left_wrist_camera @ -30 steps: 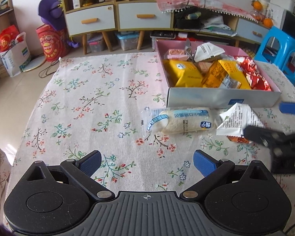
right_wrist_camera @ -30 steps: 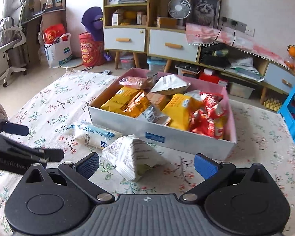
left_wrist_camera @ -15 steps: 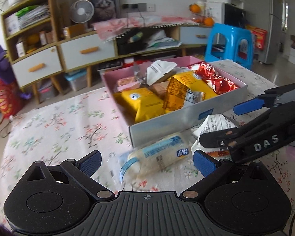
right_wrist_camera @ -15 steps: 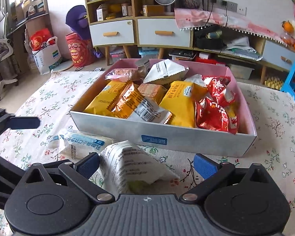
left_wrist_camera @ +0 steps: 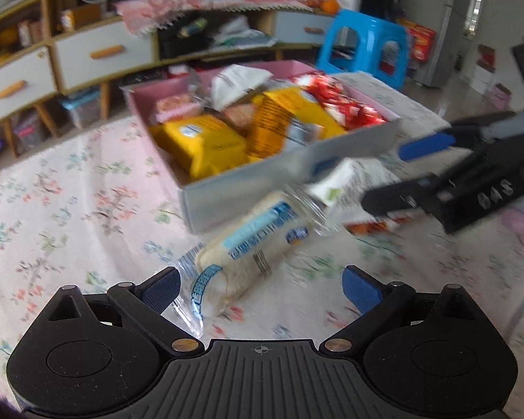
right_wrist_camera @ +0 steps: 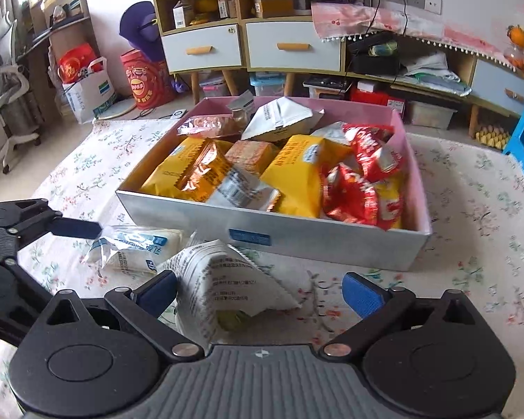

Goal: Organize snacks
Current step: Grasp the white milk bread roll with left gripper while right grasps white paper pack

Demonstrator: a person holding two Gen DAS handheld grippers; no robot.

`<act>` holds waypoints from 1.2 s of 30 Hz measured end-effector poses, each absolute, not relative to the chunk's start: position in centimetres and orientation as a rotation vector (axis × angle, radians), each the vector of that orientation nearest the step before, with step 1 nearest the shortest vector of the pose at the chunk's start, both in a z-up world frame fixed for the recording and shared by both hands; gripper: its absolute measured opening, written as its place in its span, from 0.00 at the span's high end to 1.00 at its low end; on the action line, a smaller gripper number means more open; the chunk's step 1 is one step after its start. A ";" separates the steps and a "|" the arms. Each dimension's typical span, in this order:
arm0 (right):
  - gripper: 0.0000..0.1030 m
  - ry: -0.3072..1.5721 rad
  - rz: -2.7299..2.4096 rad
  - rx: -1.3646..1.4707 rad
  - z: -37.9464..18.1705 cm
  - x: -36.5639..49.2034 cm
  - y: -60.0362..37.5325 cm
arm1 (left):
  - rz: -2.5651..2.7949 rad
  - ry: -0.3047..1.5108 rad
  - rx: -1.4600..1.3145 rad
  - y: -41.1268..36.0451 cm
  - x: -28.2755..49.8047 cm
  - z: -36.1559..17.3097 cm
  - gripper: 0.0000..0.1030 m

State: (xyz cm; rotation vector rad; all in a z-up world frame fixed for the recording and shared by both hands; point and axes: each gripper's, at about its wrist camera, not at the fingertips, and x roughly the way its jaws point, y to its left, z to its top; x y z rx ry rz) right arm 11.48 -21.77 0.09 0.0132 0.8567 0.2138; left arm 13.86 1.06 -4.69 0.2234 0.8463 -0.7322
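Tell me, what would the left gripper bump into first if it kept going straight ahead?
Most likely the white bread packet with blue print. It lies on the tablecloth between the open fingers of the left gripper, slightly left of center. Behind it stands the snack box. Blur makes depth uncertain.

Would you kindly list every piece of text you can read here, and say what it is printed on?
"DAS": on the side of the right gripper, blurred but legible.
Bread roll wrapper: blue Chinese print, too blurred to read.
White packet: rows of small print, too small to read.
Box: blue label on its front wall, unreadable.
Yellow pack: small badge, unreadable.
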 end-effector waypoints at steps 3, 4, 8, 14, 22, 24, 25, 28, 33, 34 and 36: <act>0.11 0.864 0.208 -0.009 0.6 11.3 -22.5 | -0.801 0.881 0.241 0.7 12.9 -4.5 0.03; 0.11 0.868 0.204 -0.018 0.7 11.4 -22.8 | -0.822 0.892 0.254 0.5 12.5 -4.5 0.03; 0.11 0.902 0.174 -0.074 1.0 11.0 -23.9 | -0.866 0.919 0.293 0.3 11.7 -4.1 0.03; 0.11 0.951 0.166 -0.030 1.9 10.8 -25.6 | -0.762 0.800 0.298 0.0 12.5 -2.2 0.03; 0.11 0.960 0.222 0.195 1.9 11.8 -24.9 | -0.681 0.754 0.354 -2.8 13.7 -4.4 0.08; 0.11 0.968 0.219 0.227 1.4 12.5 -24.6 | -0.666 0.752 0.365 -3.4 13.9 -5.0 0.09; 0.11 0.967 0.216 0.241 1.2 12.8 -24.5 | -0.658 0.753 0.366 -3.5 13.9 -5.2 0.12; 0.11 0.979 0.184 0.280 -0.1 13.8 -24.3 | -0.640 0.755 0.344 -3.5 14.0 -5.7 0.15; 0.12 0.997 0.153 0.313 -1.6 14.2 -24.3 | -0.626 0.768 0.284 -3.1 13.9 -5.8 0.24; 0.13 1.000 0.154 0.301 -1.6 14.1 -24.1 | -0.624 0.775 0.266 -3.0 13.9 -5.8 0.29; 0.15 1.001 0.156 0.283 -1.6 14.1 -24.1 | -0.605 0.777 0.256 -3.1 13.8 -5.7 0.37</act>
